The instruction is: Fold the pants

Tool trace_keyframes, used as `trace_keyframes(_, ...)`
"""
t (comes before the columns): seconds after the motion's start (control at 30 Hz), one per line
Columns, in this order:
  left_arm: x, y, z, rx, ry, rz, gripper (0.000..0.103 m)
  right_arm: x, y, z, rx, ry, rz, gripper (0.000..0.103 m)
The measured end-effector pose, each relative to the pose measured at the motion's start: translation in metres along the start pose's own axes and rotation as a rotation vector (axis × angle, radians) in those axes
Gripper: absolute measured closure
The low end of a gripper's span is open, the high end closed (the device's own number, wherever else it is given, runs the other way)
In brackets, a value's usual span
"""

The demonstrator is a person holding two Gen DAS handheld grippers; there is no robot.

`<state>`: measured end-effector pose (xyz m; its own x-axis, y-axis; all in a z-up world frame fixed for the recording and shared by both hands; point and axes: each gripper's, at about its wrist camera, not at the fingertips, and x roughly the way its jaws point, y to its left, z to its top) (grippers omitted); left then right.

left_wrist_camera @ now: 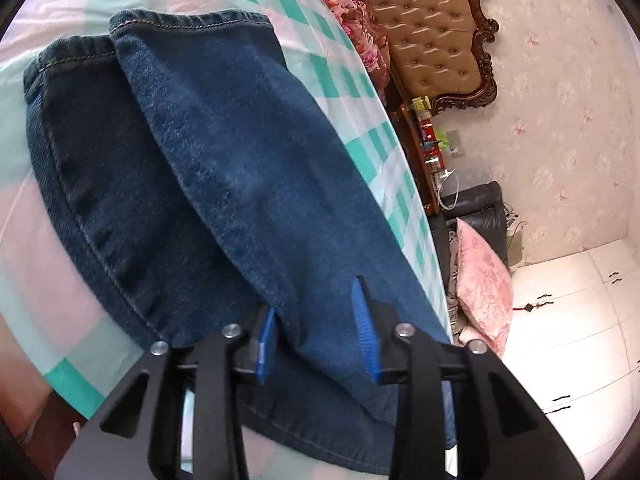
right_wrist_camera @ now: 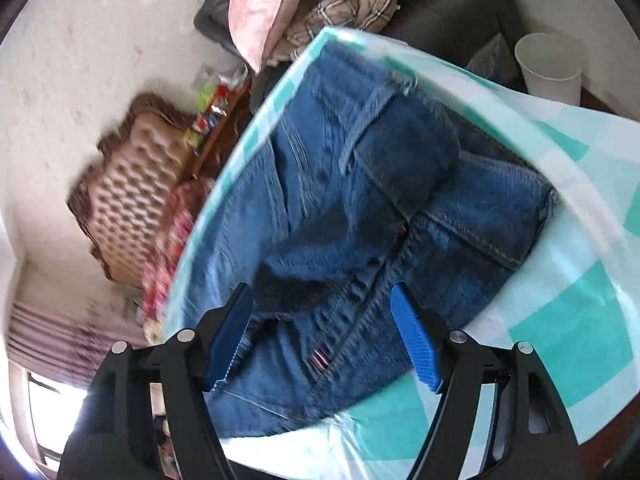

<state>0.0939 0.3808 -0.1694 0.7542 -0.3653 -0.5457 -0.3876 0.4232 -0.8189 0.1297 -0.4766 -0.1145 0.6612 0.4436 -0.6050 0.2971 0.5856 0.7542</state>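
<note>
Dark blue jeans (left_wrist_camera: 240, 160) lie folded lengthwise on a bed with a mint, pink and white checked sheet (left_wrist_camera: 348, 80), one leg stacked on the other and the hems at the far end. My left gripper (left_wrist_camera: 318, 296) is low over the near part. Its blue pads stand apart with a fold of denim between them, and the left pad is half hidden by cloth. In the right wrist view the waist and back pocket of the jeans (right_wrist_camera: 360, 200) lie on the sheet (right_wrist_camera: 580, 320). My right gripper (right_wrist_camera: 320, 292) hangs wide open just above the seat seam, holding nothing.
The bed's edge runs close beside the jeans. Beyond it are a tufted headboard (left_wrist_camera: 432, 32), a cluttered nightstand (left_wrist_camera: 424, 160), a dark sofa (left_wrist_camera: 480, 208) with a pink pillow (left_wrist_camera: 484, 280) and a white bin (right_wrist_camera: 552, 64).
</note>
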Motion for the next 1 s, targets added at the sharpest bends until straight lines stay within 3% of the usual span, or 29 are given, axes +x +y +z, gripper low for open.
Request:
trace_keyframes(0.13, -0.002, 0.005, 0.003, -0.035, -0.014, -0.023, 0.063, 0.007, -0.002, 0.011, 0.043, -0.027, 0.019, 0.032)
trace_keyframes(0.3, -0.007, 0.017, 0.011, -0.098, -0.039, -0.036, 0.062, 0.021, -0.008, 0.026, 0.08, -0.038, -0.067, 0.032)
trace_keyframes(0.43, -0.007, 0.019, 0.015, -0.116, -0.051, -0.04, 0.068, 0.027, 0.003, 0.024, 0.026, -0.06, -0.154, 0.033)
trace_keyframes(0.47, -0.005, 0.02, 0.019, -0.127, -0.05, -0.038, 0.076, 0.029, 0.004, 0.025, 0.017, -0.062, -0.177, 0.039)
trace_keyframes(0.5, -0.002, 0.02, 0.022, -0.128, -0.046, -0.034, 0.081, 0.031, 0.004, 0.024, 0.005, -0.063, -0.222, 0.055)
trace_keyframes(0.53, 0.0, 0.022, 0.026, -0.128, -0.039, -0.027, 0.096, 0.033, 0.004, 0.025, -0.001, -0.06, -0.282, 0.066)
trace_keyframes(0.6, 0.0, 0.02, 0.031, -0.13, -0.031, -0.023, 0.101, 0.03, 0.006, 0.03, 0.003, -0.054, -0.295, 0.093)
trace_keyframes(0.77, -0.047, -0.015, 0.029, -0.03, -0.072, -0.031, 0.101, -0.025, 0.043, 0.029, -0.086, -0.101, -0.205, 0.099)
trace_keyframes(0.87, -0.057, -0.003, 0.019, -0.027, -0.066, 0.011, 0.101, -0.033, 0.031, 0.019, -0.079, -0.088, -0.234, 0.099)
trace_keyframes(1.0, -0.039, 0.033, 0.015, -0.09, -0.012, 0.062, 0.101, -0.001, -0.006, 0.01, -0.058, -0.003, -0.332, 0.099)
